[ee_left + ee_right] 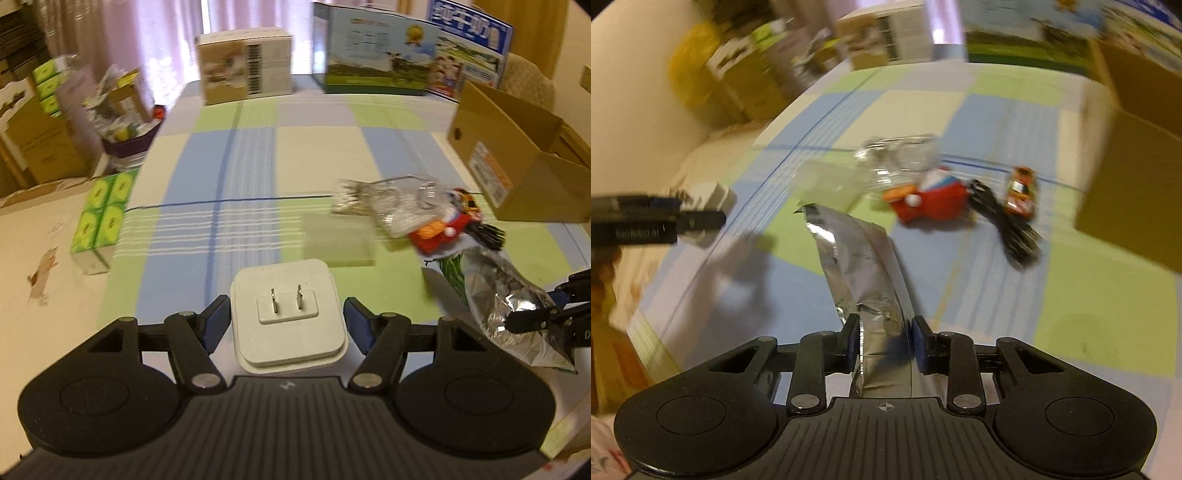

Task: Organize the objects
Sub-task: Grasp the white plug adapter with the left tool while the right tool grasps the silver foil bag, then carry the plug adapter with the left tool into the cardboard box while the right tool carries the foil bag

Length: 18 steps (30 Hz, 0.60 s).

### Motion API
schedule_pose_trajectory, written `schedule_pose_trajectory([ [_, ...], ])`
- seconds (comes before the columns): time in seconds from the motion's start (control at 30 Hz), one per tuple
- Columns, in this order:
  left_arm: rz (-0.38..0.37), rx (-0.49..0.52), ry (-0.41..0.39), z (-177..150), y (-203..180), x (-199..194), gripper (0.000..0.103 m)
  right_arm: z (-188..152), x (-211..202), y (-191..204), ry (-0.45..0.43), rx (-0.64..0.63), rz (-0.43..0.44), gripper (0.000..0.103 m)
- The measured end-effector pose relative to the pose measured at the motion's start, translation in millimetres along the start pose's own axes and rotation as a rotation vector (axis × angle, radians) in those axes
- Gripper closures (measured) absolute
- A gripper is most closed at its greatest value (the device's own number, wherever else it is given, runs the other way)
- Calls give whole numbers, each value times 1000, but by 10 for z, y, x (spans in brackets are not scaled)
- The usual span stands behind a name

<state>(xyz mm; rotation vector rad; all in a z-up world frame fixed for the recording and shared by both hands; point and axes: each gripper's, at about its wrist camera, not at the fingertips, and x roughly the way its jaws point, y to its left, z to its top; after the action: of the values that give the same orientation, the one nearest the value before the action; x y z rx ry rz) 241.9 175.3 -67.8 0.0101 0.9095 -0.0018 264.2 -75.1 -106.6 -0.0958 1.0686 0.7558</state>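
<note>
midway, left gripper (286, 325) straddles the white plug adapter (288, 314), contact unclear, right gripper (884, 343) pinches the foil packet (864, 266) above the bench (240, 155); clear bag (402, 203), red toy (931, 199), toy car (1021, 192), black cable (1008, 225) remain outside the cardboard box (517, 162).

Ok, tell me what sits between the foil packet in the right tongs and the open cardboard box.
The foil packet is clamped in the right tongs. Toward the cardboard box lie a black cable and a toy car on the tablecloth; carried above them, nothing visible blocks it.
</note>
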Motion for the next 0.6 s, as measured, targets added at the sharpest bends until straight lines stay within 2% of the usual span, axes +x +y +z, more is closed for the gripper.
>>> schedule_pose_trajectory([
  [0.3,-62,75,-14,161,-490,22,39,-153,-480,-431,-80,215,58,80],
  [0.6,-106,123,-52,376,-1061,-48,39,-128,-1012,-871,-181,357,128,80],
])
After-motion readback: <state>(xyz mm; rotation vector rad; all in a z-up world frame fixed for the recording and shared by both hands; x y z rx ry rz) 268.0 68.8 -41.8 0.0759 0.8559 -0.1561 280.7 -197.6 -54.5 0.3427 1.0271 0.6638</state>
